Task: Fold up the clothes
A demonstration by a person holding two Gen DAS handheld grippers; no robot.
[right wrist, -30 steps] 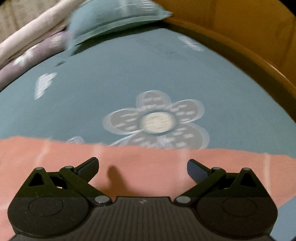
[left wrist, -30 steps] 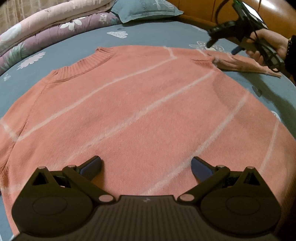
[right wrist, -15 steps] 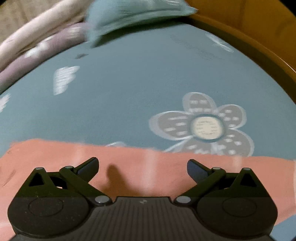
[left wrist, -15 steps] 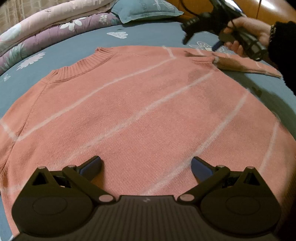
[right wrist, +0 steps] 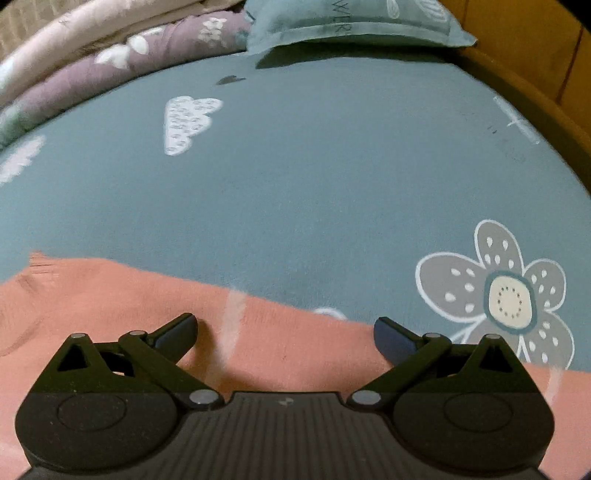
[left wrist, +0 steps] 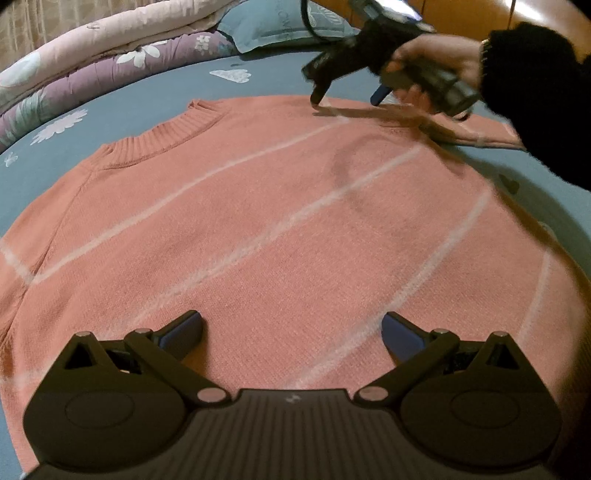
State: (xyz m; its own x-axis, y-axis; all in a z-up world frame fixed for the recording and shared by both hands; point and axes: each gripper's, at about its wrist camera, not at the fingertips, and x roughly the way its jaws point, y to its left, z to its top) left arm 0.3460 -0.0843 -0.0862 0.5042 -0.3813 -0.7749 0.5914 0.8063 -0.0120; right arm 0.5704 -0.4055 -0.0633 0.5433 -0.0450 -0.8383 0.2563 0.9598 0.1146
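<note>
At the far left of the left wrist view, rolled quilts [left wrist: 110, 55] in pink and purple floral cloth are seen stacked along the far edge of a bed. A blue-grey bedsheet [left wrist: 155, 88] printed with white clouds and flowers is spread beneath everything. A salmon-pink sweater [left wrist: 280, 221] with thin pale stripes is laid flat on the sheet, its ribbed collar [left wrist: 166, 138] turned toward the quilts and its body filling most of the view. The left gripper [left wrist: 291, 328] is held low over the sweater's lower part, its jaws spread wide with nothing between them. A teal pillow [left wrist: 280, 22] is seen at the head of the bed, against a wooden bed frame [left wrist: 461, 18]. Further right, the right gripper [left wrist: 347, 98] is held by a hand [left wrist: 432, 62] in a dark sleeve [left wrist: 535, 99], its tips just above or touching the sweater's shoulder near the sleeve; contact cannot be told.

In the right wrist view, the sweater's edge [right wrist: 147, 295] is seen from the left, running under the right gripper [right wrist: 284, 332], whose jaws are likewise spread apart and empty, a pale stripe lying between them. To the right, a large grey flower [right wrist: 509, 295] is printed on the sheet.
</note>
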